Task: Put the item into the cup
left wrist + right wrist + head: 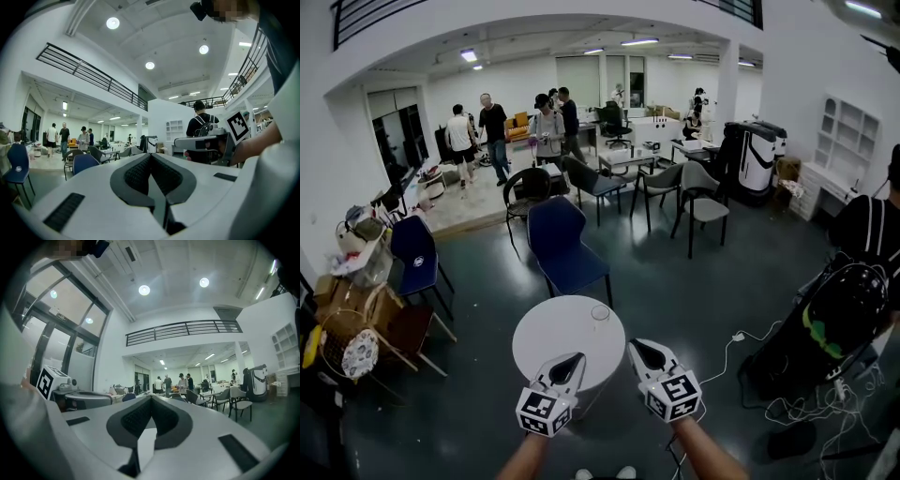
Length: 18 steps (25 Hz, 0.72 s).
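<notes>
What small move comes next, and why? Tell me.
Probably look around for the item: the left gripper and right gripper are both shut and empty, and the table shows only the cup.

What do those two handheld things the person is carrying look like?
The left gripper and right gripper are white, beak-shaped shells with dark grey textured pads lining the jaws. Each carries a white cube printed with black square markers.
</notes>
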### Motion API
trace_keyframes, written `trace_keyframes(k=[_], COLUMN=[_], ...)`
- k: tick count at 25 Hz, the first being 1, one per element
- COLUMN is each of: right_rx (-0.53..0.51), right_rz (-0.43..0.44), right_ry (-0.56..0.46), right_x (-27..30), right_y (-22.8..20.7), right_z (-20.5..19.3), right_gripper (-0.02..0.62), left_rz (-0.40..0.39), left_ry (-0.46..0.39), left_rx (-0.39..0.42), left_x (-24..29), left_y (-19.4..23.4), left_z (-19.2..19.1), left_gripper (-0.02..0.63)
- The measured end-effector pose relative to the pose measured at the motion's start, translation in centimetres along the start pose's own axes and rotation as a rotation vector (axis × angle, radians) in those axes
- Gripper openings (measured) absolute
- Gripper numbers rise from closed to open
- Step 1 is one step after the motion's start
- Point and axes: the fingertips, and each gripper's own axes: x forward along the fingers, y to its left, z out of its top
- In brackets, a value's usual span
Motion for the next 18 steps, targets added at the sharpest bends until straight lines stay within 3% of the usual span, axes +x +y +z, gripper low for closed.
trace_keyframes(k=[18], right_rx=[-0.003], right_rz=[0.006], right_ry=[0.013], right_x=[-2.2], right_y=[5.1], right_z=[-0.3], right_gripper=[0.015], left_rz=[0.016], left_ry=[-0.028], left_rx=[-0.003], left_x=[-5.4], left_y=[-0.4], left_z=[0.9], left_gripper=[0.015])
